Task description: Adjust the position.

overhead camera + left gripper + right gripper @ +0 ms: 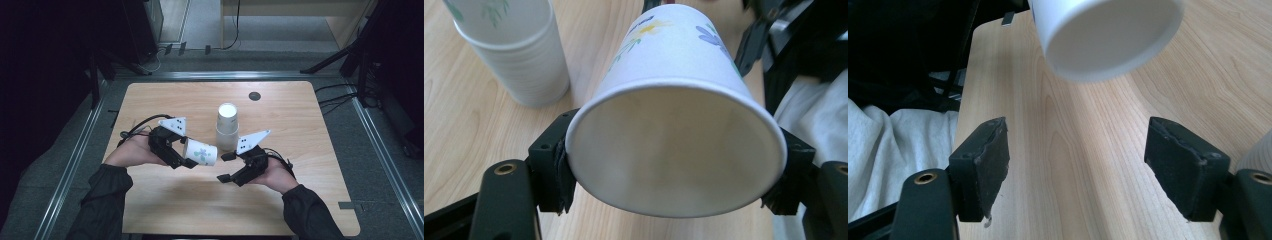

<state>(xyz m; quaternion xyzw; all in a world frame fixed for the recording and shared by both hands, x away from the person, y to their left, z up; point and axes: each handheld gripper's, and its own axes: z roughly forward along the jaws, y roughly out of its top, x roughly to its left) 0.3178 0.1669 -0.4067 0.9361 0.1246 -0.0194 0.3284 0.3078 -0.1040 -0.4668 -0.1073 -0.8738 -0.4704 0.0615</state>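
- I am holding one cup (200, 153) in my left gripper (181, 156), with the two pads pressing on opposite sides of the wall just behind the rim.
- In the left gripper view the cup (676, 145) is lying on its side, mouth toward the camera and base pointing away; I am gripping near the rim because that rolled edge is the stiffest part and is resisting crushing.
- The jaws are standing about half closed, set by the width of the cup between them.
- I am keeping the cup tilted level and clear of the table (280, 105), so that its base is facing my right gripper (226, 167).
- My right gripper (1075, 165) is standing open with nothing between its pads; bare wood is showing in the gap.
- In the right gripper view the cup's base (1113, 35) is hanging just ahead of and above the open jaws, apart from both pads.
- I am judging that the right jaws are waiting wide so the base end can pass between them for a hand-over or a re-grip.
- The stack (227, 127) of nested cups is standing upright near the table's middle, just beyond both grippers; it is touching neither.
- In the left gripper view the stack (511, 50) is sitting at upper left, near the held cup but apart from it.
- I am judging the stack to be the likely source or goal, so I am working close beside it.
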